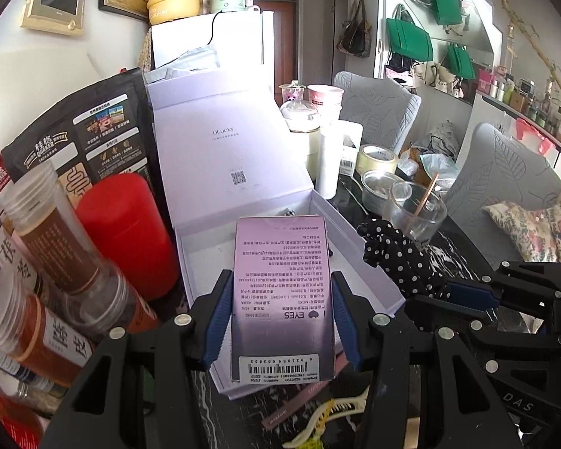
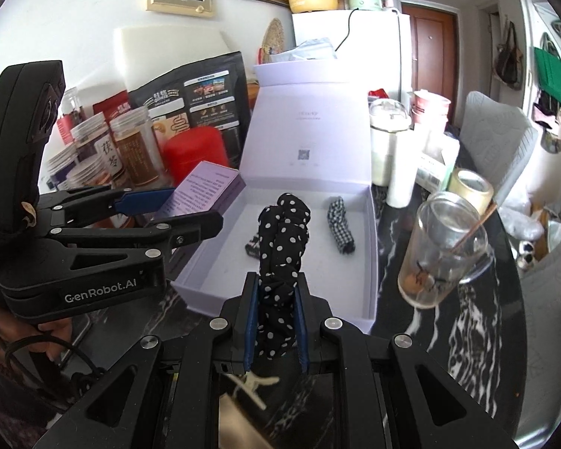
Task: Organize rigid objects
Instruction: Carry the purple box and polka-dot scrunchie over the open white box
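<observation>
My left gripper (image 1: 280,314) is shut on a small lilac printed carton (image 1: 282,295) and holds it over the front left of the open white gift box (image 1: 370,277). In the right wrist view the same gripper (image 2: 175,209) holds the carton (image 2: 205,187) at the box's left wall. My right gripper (image 2: 276,321) is shut on a black polka-dot scrunchie (image 2: 282,262), held above the box (image 2: 366,254) front edge. It also shows in the left wrist view (image 1: 396,258). A checked scrunchie (image 2: 340,224) and a small dark item (image 2: 252,249) lie in the box.
Jars (image 1: 60,247), a red canister (image 1: 127,232) and a black oats bag (image 1: 89,138) stand left of the box. A glass cup with a stick (image 2: 445,250), a tape roll (image 2: 471,187) and paper rolls (image 2: 400,172) stand right. A cream hair claw (image 1: 336,415) lies near me.
</observation>
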Demonstrator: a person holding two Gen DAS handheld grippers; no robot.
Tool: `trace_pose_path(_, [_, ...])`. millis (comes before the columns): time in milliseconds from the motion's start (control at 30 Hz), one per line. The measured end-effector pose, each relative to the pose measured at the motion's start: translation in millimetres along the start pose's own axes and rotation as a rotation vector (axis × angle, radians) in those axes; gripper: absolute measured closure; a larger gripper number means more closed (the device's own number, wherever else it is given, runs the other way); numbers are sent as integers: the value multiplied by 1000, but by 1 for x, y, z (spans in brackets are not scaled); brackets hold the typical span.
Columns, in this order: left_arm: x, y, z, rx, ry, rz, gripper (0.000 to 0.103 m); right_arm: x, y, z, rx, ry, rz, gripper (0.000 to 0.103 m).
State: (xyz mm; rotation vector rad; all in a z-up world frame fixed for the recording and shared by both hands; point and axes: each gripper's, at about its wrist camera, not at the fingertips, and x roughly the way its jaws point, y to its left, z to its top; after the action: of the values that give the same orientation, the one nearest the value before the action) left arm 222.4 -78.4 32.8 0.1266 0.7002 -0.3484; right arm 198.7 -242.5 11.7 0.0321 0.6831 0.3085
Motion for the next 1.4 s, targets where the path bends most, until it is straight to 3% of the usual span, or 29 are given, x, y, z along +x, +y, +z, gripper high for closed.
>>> trace_pose_path(533, [34,29,47,-26,-91,53,53,31,-23,54,-39,-30,-89,86])
trace_pose_path(733, [46,42,61,-73,-104,40,53,47,-25,71,-45,-32,-110,86])
trace_pose_path(967, [66,56,63,-102,-75,55,53,69,-29,82,-39,-19,-125,86])
trace_pose_path(1400, [111,65,54,-93,49,58,53,110,-41,85,-32,42,-157,86])
